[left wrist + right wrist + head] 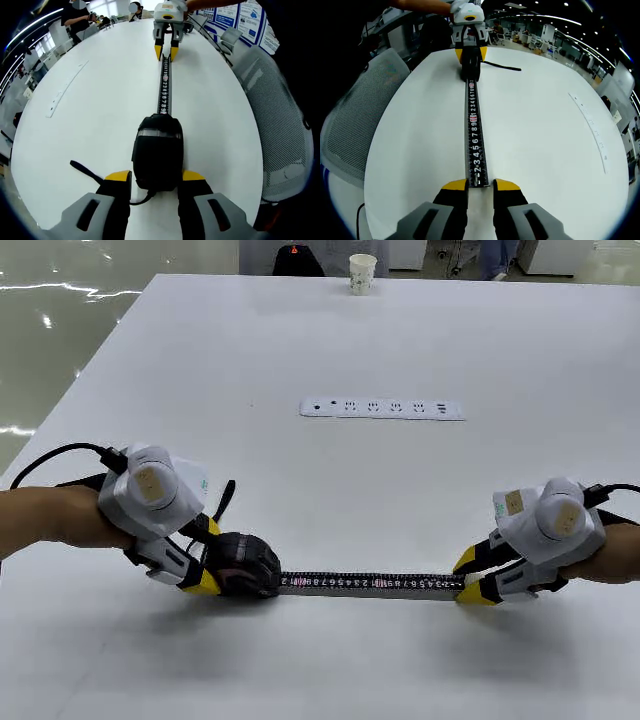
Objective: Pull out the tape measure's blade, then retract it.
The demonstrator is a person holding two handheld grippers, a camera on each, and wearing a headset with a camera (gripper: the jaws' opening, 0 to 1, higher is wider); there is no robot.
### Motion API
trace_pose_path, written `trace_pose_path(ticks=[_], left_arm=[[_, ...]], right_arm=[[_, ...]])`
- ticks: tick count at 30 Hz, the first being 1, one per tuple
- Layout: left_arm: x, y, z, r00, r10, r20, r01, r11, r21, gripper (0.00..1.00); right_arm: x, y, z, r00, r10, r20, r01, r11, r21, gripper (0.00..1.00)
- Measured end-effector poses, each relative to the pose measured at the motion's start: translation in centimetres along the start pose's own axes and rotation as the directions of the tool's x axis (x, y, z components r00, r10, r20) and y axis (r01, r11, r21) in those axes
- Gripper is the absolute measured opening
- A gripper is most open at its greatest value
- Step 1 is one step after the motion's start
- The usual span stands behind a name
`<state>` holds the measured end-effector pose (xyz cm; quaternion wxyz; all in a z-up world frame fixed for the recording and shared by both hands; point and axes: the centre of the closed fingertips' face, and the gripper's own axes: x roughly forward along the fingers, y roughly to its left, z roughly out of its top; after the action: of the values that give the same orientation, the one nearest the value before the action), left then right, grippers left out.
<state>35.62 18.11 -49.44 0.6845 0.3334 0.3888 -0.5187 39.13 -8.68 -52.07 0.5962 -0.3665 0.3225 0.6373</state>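
Observation:
A black tape measure case (245, 564) (158, 150) (470, 61) rests on the white table (330, 490), and my left gripper (207, 555) (156, 176) is shut on it. Its dark blade (370, 583) (164, 87) (474, 135), printed with white numbers, lies flat along the tabletop toward the right. My right gripper (464, 577) (480, 185) is shut on the blade's end, its yellow-tipped fingers (454, 186) on either side. A black wrist strap (87, 171) (502, 66) trails from the case.
A white power strip (381, 408) (57, 97) (592, 125) lies at mid-table beyond the blade. A paper cup (362, 273) stands near the far edge. A grey mesh chair (272, 115) (357, 125) sits beside the table on the near side.

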Motion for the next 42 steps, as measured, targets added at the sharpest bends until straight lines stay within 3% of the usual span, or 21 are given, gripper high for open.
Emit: trace_pose_path(ticks=[16, 29, 42], left_arm=[[-1.2, -0.1, -0.8, 0.9995, 0.033, -0.003, -0.033, 0.997, -0.073, 0.44], [-2.8, -1.5, -0.7, 0.992, 0.101, 0.075, -0.088, 0.983, -0.161, 0.57], [-3.2, -3.1, -0.7, 0.9815, 0.148, 0.121, -0.119, 0.968, -0.22, 0.65]], right_arm=[[-1.2, 0.4, -0.6, 0.999, -0.042, 0.016, 0.042, 0.998, 0.045, 0.25], [-2.3, 1.8, -0.3, 0.9936, -0.102, 0.05, 0.097, 0.992, 0.084, 0.35], [-2.8, 3.6, 0.3, 0.9823, -0.158, 0.1, 0.142, 0.978, 0.151, 0.44]])
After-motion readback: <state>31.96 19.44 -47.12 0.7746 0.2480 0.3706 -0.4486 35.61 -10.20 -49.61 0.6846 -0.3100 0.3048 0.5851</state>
